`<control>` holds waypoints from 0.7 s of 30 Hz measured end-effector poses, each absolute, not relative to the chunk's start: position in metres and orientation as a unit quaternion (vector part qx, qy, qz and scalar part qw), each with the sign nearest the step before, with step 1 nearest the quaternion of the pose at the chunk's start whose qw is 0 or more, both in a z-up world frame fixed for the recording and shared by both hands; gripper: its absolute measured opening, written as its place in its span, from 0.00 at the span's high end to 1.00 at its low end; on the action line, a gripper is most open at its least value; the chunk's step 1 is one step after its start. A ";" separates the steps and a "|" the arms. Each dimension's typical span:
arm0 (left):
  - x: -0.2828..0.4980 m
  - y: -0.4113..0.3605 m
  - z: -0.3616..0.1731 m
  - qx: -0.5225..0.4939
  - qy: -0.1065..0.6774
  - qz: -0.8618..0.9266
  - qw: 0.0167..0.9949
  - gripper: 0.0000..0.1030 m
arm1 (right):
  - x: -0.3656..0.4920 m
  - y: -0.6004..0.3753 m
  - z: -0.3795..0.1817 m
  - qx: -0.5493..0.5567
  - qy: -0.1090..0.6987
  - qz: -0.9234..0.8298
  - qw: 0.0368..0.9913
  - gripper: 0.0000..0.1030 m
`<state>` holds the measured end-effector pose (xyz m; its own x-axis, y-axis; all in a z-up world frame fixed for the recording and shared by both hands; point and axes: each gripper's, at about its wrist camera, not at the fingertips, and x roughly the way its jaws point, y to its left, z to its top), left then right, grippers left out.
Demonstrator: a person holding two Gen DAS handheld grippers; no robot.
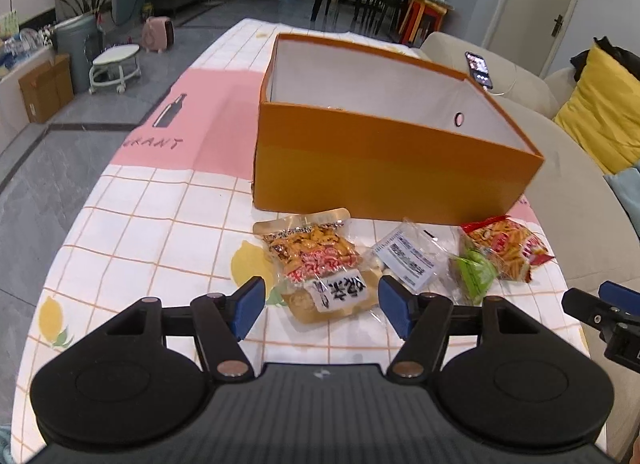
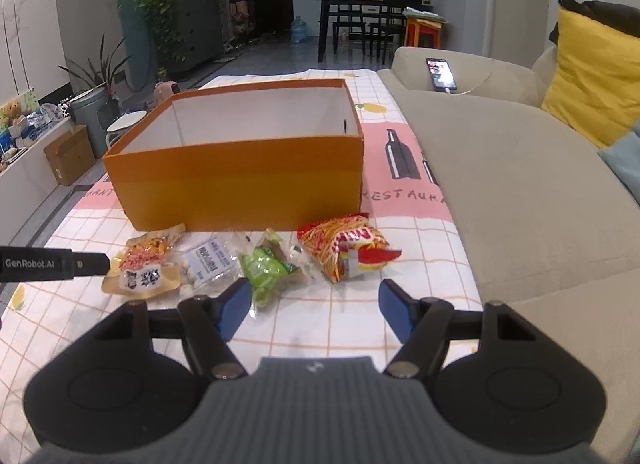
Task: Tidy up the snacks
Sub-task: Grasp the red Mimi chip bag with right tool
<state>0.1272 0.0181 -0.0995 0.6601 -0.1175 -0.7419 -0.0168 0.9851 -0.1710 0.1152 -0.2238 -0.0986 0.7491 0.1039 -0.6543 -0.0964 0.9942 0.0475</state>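
Both grippers hover wide apart over a row of snack packets in front of an orange box.

The tablecloth [image 1: 160, 199], checked white with pink bands, carries the orange box [image 1: 384, 167] at its far middle; the box has no lid, and the white inside that shows holds no snacks. Along its near wall lie four packets, left to right: a tan peanut packet [image 1: 320, 264], a clear packet with a white label [image 1: 408, 258], a green packet [image 1: 474, 272] and a red noodle-snack packet [image 1: 506, 246], the middle ones overlapping. The left gripper [image 1: 321, 306] has its blue pads spread wide, empty, poised over the near end of the tan peanut packet. The right gripper [image 2: 316, 304] is likewise spread wide and empty, near the green packet and the red noodle-snack packet.
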 end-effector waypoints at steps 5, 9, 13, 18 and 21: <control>0.151 0.026 -0.108 -0.105 0.424 -0.017 0.899 0.18 | 0.144 -0.226 -0.102 -0.015 0.350 0.055 0.935 0.34; 0.169 0.028 -0.117 -0.116 0.438 -0.002 0.891 0.18 | 0.175 -0.228 -0.108 -0.026 0.355 0.055 0.933 0.34; 0.182 0.027 -0.126 -0.127 0.446 -0.001 0.886 0.16 | 0.204 -0.226 -0.122 -0.045 0.366 0.058 0.928 0.34; 0.191 0.027 -0.140 -0.142 0.457 0.004 0.878 0.14 | 0.232 -0.228 -0.142 -0.056 0.386 0.064 0.918 0.34; 0.194 0.026 -0.144 -0.144 0.462 0.005 0.875 0.14 | 0.241 -0.232 -0.153 -0.047 0.400 0.065 0.913 0.34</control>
